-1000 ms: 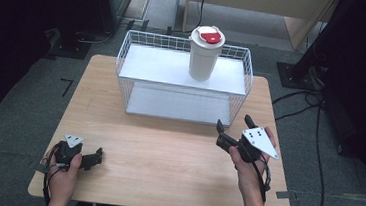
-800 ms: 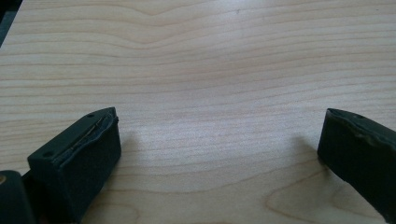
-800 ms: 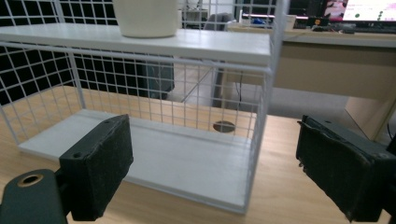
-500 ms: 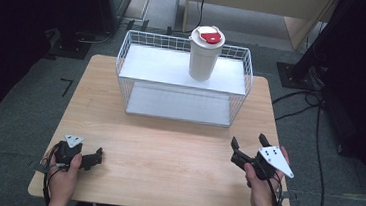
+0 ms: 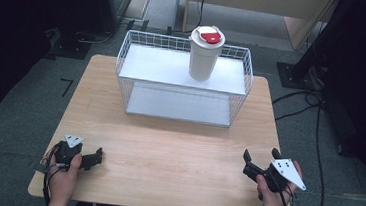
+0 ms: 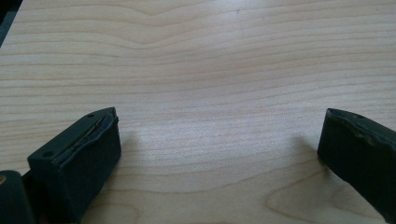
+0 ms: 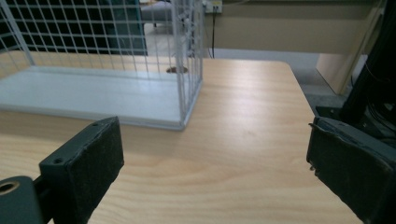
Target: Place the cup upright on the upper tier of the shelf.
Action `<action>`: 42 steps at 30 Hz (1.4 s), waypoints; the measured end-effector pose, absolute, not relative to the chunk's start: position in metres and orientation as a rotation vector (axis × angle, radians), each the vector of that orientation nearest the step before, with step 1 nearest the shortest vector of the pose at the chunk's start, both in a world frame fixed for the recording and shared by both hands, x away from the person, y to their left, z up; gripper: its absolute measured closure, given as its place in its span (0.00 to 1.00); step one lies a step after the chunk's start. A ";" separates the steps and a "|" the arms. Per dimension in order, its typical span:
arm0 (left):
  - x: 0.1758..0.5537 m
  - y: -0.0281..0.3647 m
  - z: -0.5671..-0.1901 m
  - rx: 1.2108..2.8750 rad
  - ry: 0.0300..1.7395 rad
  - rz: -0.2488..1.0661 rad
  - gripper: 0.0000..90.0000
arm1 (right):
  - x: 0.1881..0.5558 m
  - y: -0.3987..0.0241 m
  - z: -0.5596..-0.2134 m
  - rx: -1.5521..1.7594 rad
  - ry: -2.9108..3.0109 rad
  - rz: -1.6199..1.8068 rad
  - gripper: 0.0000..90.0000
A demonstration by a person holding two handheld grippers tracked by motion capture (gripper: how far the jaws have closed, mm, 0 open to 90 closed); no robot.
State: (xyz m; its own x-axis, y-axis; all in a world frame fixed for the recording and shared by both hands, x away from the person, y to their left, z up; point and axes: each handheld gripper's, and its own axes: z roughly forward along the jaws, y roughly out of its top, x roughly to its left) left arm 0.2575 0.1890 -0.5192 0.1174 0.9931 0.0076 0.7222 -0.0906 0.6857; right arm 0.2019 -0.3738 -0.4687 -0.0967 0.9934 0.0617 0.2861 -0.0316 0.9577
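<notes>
Cup (image 5: 205, 54) is the thing your work is turning on, and it is standing upright on the top shelf of the wire basket (image 5: 127, 50), at the far side of the table (image 5: 167, 147), with its white lid and red tab on top.

Starting near you, you are holding both grippers low at the near edge. Your left gripper (image 5: 97, 156) is resting at the near left corner, and its 2 jaws are standing wide apart with nothing between them; in the left gripper view they are framing bare wood. Your right gripper (image 5: 260, 159) is sitting at the near right corner, also spread wide and holding nothing. In the right gripper view it is looking forward at the right end wall of the basket and the lower white shelf.

Going farther, the cup is lying ahead of both grippers and well apart from them. It is standing right of the basket's middle, so I judge your right hand is the nearer one. Its long axis is running vertical, so a reach from the front with the jaws level, 1 on each side of the body, is looking the most suitable.
</notes>
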 end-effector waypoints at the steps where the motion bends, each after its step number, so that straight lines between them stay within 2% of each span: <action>1: 0.258 0.189 -0.519 1.872 1.658 0.666 0.00 | 0.201 -0.377 -0.471 1.413 1.480 1.161 0.04; 22: 0.258 0.189 -0.519 1.872 1.658 0.666 0.00 | 0.186 -0.417 -0.511 1.563 1.534 0.979 0.03; 39: 0.257 0.189 -0.519 1.871 1.659 0.666 0.00 | 0.201 -0.417 -0.525 1.666 1.746 0.701 0.03; 42: 0.257 0.188 -0.519 1.875 1.656 0.666 0.00 | 0.204 -0.417 -0.526 1.708 1.779 0.753 0.02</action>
